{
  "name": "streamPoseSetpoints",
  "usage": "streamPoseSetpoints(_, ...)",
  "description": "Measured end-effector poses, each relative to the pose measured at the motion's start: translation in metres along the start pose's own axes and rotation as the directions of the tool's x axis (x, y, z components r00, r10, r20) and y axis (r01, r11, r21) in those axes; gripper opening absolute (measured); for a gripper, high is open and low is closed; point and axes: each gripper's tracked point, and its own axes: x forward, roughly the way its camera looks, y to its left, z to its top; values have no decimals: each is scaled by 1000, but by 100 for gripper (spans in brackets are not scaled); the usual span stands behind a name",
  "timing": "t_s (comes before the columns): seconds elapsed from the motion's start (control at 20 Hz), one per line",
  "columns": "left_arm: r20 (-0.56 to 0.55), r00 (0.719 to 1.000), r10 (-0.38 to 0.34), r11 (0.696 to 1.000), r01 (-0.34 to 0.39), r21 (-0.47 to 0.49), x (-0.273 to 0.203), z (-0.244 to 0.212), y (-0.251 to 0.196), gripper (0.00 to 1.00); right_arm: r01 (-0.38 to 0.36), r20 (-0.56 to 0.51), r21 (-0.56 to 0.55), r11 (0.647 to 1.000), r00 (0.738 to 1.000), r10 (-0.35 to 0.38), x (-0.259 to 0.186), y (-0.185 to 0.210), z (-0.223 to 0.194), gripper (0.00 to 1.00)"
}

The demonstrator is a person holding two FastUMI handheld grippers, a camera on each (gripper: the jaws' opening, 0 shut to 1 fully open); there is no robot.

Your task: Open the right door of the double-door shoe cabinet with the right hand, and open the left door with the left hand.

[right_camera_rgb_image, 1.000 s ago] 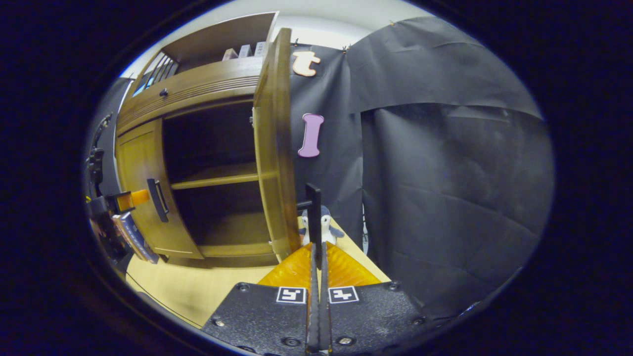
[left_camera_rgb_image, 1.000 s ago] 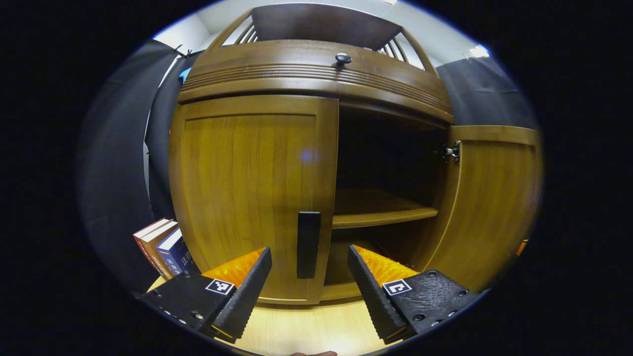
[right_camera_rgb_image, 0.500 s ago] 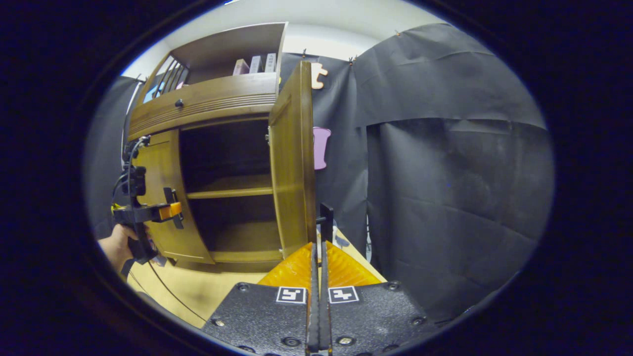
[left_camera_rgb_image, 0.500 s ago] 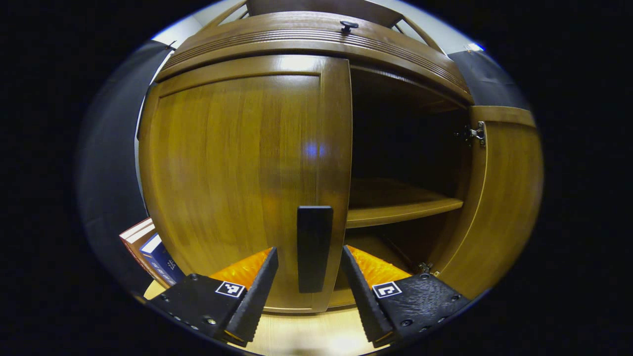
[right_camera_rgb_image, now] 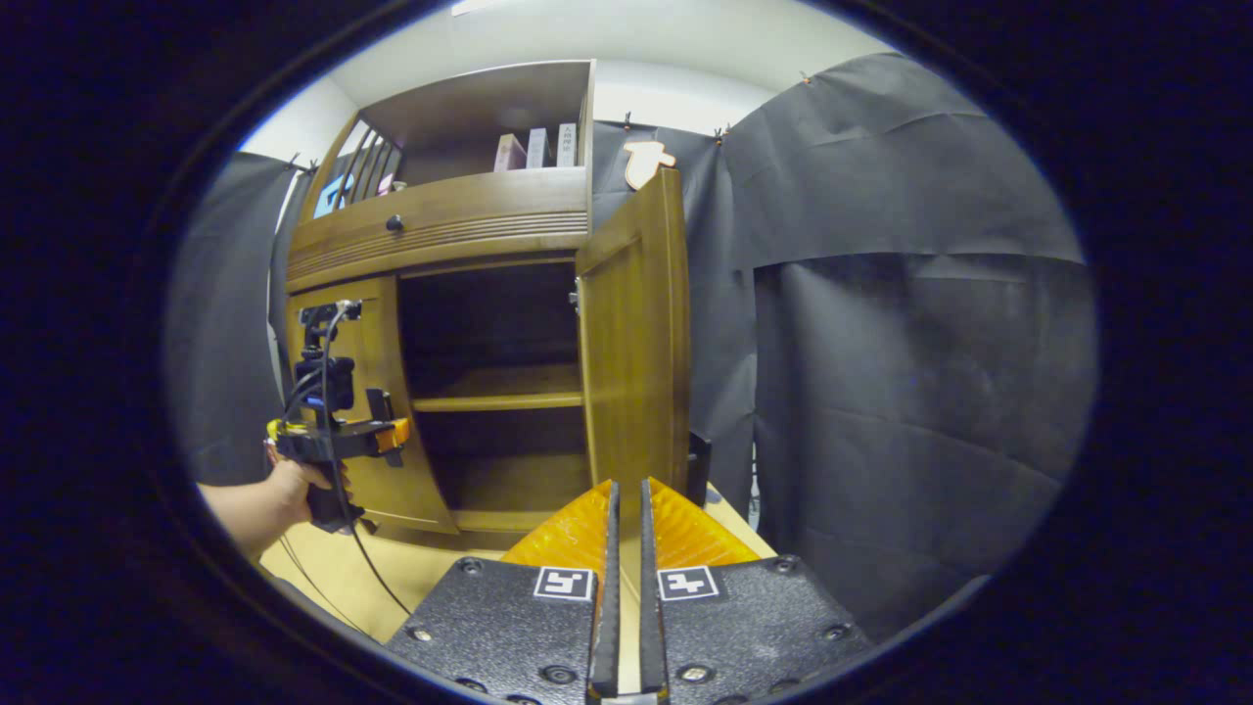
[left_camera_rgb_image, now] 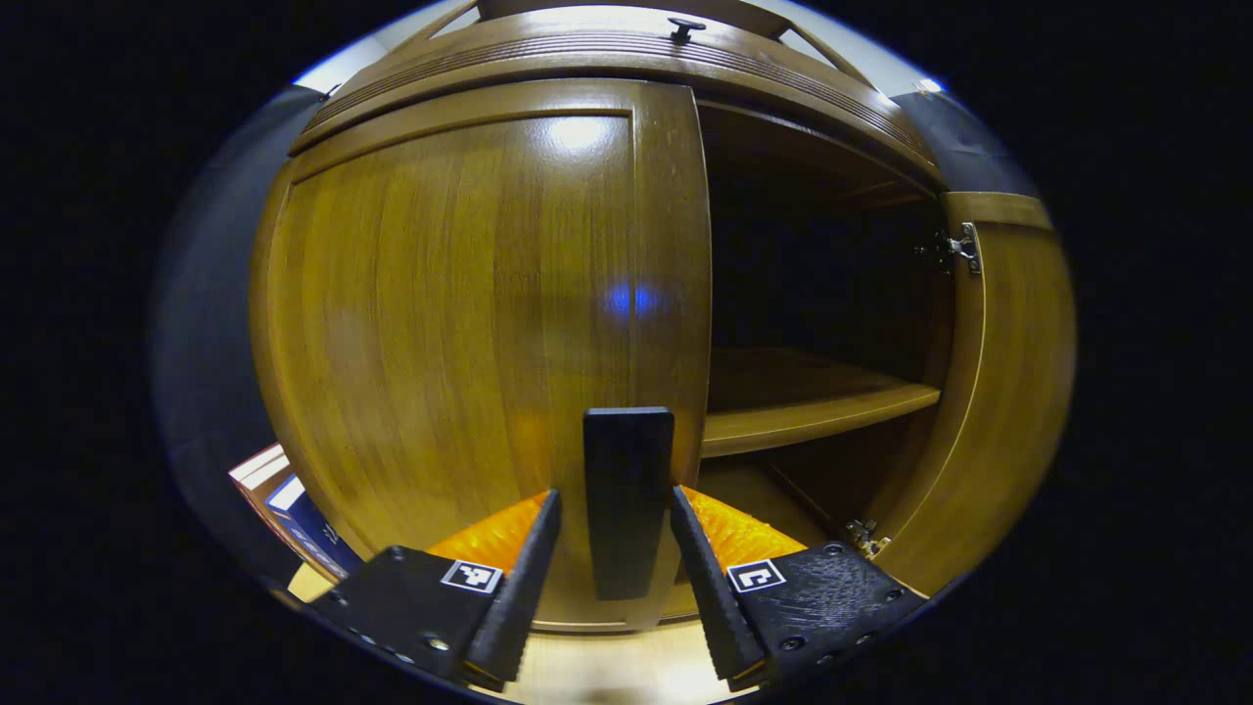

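Black cloth (right_camera_rgb_image: pixel 901 323) backed the booth at 3 o'clock of the cabinet (right_camera_rgb_image: pixel 440 220). The right door (right_camera_rgb_image: pixel 631 343) stood swung out, its bay open; the left door (left_camera_rgb_image: pixel 470 343) was flush. The left gripper (left_camera_rgb_image: pixel 612 573) was open around the handle (left_camera_rgb_image: pixel 626 499), gaps either side. The right gripper (right_camera_rgb_image: pixel 624 578) held nothing, nearly closed, a slit between its fingers.

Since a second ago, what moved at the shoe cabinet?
The left gripper moved in until its open fingers sit on either side of the left door's handle, not squeezing yet. The right gripper let go of the right door's handle and pulled back. The left door stayed closed and the right door stayed open.
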Motion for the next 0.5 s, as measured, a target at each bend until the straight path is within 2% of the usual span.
streamPoseSetpoints(0.1,8,1000,-20,1000,20,-4,1,0,-1,52,-19,8,-4,1000,1000,19,4,7,7,13)
streamPoseSetpoints(0.2,13,999,-48,999,48,-9,-1,1,-8,43,-35,4,-18,999,999,35,5,14,7,20)
streamPoseSetpoints(0.3,22,999,-38,999,38,5,0,2,-6,33,-53,-14,-40,998,999,53,8,22,2,29)
streamPoseSetpoints(0.45,25,999,-36,999,37,-4,0,2,-7,28,-59,-8,-45,997,998,59,8,31,2,32)
streamPoseSetpoints(0.5,21,999,-32,999,32,-12,4,1,-7,36,-59,-5,-44,997,998,59,7,32,0,37)
